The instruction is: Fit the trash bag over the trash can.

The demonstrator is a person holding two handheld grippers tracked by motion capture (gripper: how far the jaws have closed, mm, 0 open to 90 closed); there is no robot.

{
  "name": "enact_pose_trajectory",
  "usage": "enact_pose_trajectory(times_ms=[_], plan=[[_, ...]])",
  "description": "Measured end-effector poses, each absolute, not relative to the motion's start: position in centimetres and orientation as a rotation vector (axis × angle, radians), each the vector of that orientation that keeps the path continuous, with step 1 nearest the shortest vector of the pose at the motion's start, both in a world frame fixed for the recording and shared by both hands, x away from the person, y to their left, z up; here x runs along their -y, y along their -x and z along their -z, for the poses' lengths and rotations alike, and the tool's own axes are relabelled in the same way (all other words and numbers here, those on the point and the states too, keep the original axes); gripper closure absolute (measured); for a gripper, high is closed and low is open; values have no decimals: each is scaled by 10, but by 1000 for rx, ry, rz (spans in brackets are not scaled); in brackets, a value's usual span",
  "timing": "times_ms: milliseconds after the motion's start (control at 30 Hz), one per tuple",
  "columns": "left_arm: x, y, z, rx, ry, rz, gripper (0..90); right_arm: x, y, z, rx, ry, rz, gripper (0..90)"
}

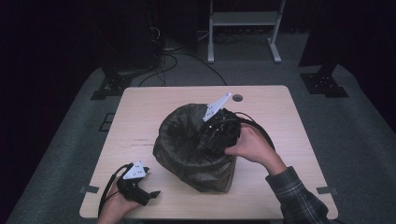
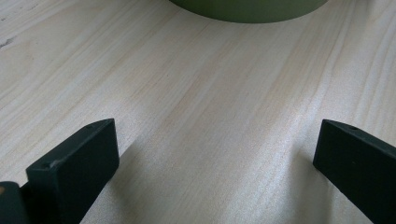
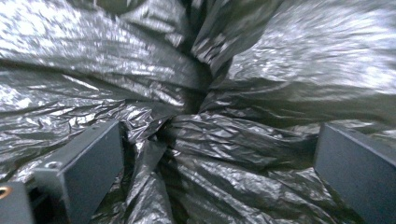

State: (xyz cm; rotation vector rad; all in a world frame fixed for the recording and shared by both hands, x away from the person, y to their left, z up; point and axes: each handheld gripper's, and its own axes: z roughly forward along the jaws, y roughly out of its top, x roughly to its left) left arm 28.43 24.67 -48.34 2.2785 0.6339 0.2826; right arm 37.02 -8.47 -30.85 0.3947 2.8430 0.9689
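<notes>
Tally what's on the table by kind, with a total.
Bin lined with a black plastic bag: 1
Handheld tools: 2, the left tool open near the table's front edge, the right tool open inside the bag
Total: 3

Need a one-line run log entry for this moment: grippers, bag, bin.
right gripper: open, inside black bag | left gripper: open, resting on table near front edge | bin: green, bag lining it
</notes>
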Motion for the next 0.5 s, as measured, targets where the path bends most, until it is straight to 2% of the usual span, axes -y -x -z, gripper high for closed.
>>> enact_pose_trajectory(times_ms=[400,500], plan=[[-247,-284,483,-636,-2278,-283,0,59,-380,320,-3029,-431,-603,3],[-247,-284,483,-636,-2278,-283,0,59,-380,319,-3029,-418,-605,3]])
